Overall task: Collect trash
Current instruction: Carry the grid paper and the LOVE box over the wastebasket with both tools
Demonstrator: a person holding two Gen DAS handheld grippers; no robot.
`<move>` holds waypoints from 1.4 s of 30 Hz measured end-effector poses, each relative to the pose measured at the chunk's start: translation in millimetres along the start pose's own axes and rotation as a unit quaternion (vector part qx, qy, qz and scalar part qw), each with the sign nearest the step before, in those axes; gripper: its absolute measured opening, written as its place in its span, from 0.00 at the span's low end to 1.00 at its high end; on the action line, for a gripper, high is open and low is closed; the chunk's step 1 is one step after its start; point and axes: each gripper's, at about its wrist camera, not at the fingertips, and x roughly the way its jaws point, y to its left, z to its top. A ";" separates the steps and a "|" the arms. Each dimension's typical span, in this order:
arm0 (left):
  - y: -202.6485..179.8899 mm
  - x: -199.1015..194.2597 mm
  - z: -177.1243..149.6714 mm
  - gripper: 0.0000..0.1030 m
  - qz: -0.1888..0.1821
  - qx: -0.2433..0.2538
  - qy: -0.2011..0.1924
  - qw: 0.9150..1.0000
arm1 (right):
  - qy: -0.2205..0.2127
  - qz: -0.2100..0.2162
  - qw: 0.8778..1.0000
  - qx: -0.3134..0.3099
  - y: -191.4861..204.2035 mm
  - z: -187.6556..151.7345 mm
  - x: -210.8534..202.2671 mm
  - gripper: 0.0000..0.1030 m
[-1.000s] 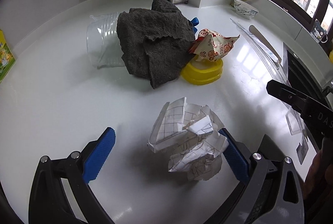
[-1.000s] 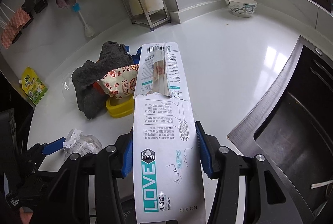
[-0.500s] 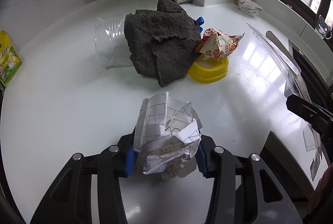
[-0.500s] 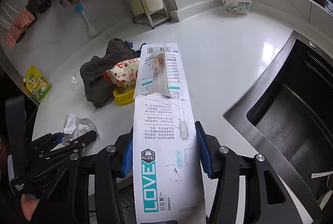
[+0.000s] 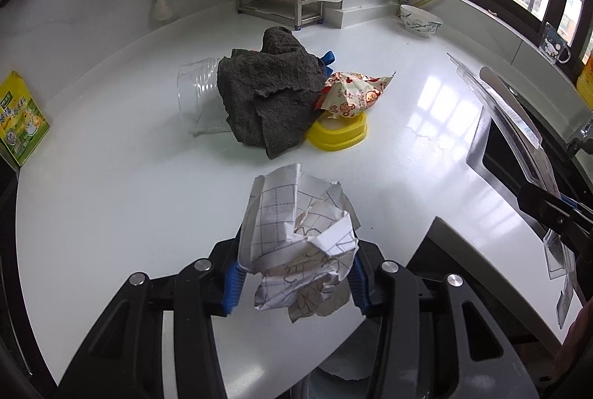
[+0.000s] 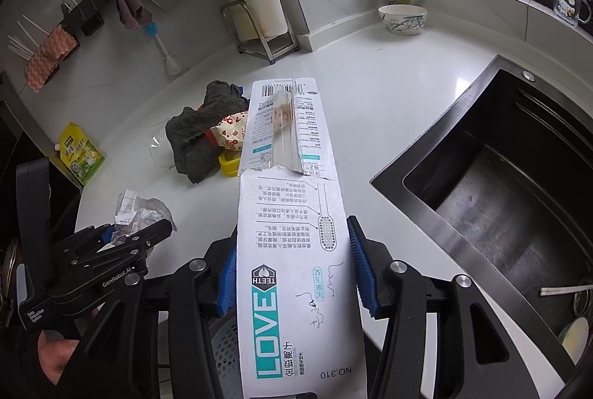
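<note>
Left claw (image 5: 294,282) grips crumpled paper (image 5: 302,243), lifted.

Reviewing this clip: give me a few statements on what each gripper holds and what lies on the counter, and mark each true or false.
1. The left gripper is shut on a crumpled paper. True.
2. The right gripper is empty. False: it is shut on a toothbrush package.
3. The grey cloth lies in the sink. False: it lies on the counter.
4. A snack wrapper rests on a yellow lid. True.
</note>
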 end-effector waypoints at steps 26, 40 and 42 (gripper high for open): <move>-83.0 -74.4 -53.7 0.44 -0.023 0.054 -0.010 0.998 | 0.026 0.016 0.999 -0.013 -22.1 -89.1 -83.4 0.48; -99.9 -82.1 -91.6 0.44 -0.016 0.041 0.005 0.999 | 0.042 0.022 0.998 -0.027 -37.1 -118.3 -99.2 0.48; -102.2 -81.1 -96.0 0.44 -0.014 0.041 0.009 0.999 | 0.045 0.023 0.998 -0.027 -38.8 -122.6 -100.2 0.48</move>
